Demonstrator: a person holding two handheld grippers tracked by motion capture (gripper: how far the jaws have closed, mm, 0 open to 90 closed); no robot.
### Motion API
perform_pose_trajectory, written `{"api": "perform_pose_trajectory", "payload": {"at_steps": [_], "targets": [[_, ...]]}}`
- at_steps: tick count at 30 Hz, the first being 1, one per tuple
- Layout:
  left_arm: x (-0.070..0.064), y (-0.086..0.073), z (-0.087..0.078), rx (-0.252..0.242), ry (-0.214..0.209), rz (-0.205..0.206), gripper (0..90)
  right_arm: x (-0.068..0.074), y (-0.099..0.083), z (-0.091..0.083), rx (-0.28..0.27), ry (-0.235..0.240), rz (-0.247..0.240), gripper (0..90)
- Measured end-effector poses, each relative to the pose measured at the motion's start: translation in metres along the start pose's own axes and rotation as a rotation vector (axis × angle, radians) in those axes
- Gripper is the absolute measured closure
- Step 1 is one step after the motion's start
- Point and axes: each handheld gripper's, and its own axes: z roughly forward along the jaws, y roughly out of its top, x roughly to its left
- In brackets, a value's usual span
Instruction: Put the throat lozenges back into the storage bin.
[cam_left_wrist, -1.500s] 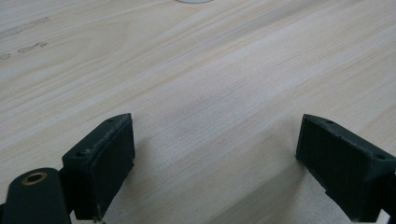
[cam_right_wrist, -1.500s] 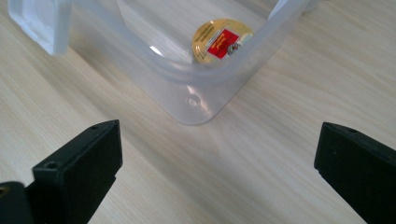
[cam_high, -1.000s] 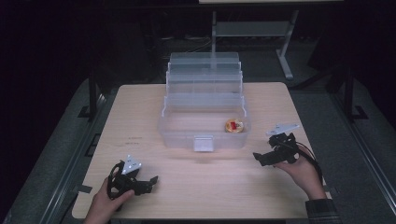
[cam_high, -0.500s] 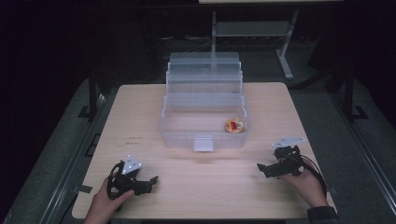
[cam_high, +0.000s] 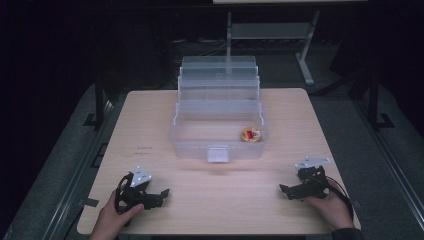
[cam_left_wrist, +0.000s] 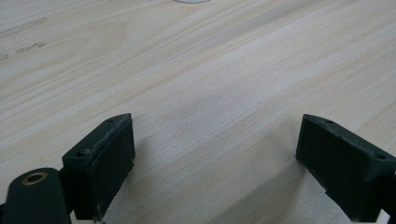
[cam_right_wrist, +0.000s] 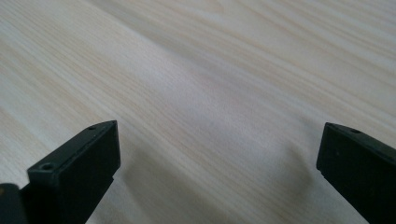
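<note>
1. Left gripper sits low left of the high view on the pale wooden table; in its own view the black jaws stand wide apart with nothing but bare wood grain between them.
2. Right gripper rests low right, held in the right hand; its view shows the same, jaws spread wide and empty.
3. Out from there: the clear plastic tiered storage box stands open at the centre of the frame, well apart from both grippers.
4. The small round orange-and-red item lies inside the box's lower tray, toward its right end.
5. Risk, as I judge it: a reach over the front wall could catch the rim and shove the light box across the table.
6. Another: the item is small and sits near the tray wall, so a wide jaw may jam against plastic and the item could slip or skid away.
7. Closing on the box's lid carelessly could tip the stepped tiers.
</note>
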Motion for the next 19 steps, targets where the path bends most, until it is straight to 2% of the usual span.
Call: {"api": "perform_pose_trajectory", "payload": {"at_steps": [6, 14, 19], "targets": [[0.0, 0.0, 0.0, 0.0, 0.0, 0.002, 10.8, -0.001, -0.007, 0.001, -0.009, 0.001, 0.015, 0.0], [0.0, 0.0, 0.0, 0.0, -0.001, 0.002, 10.7, -0.001, -0.018, 0.001, -0.094, 0.003, 0.012, 0.0], [0.0, 0.0, 0.0, 0.001, -0.001, 0.002, 10.7, -0.001, -0.019, 0.001, -0.105, 0.004, 0.013, 0.0]]}}
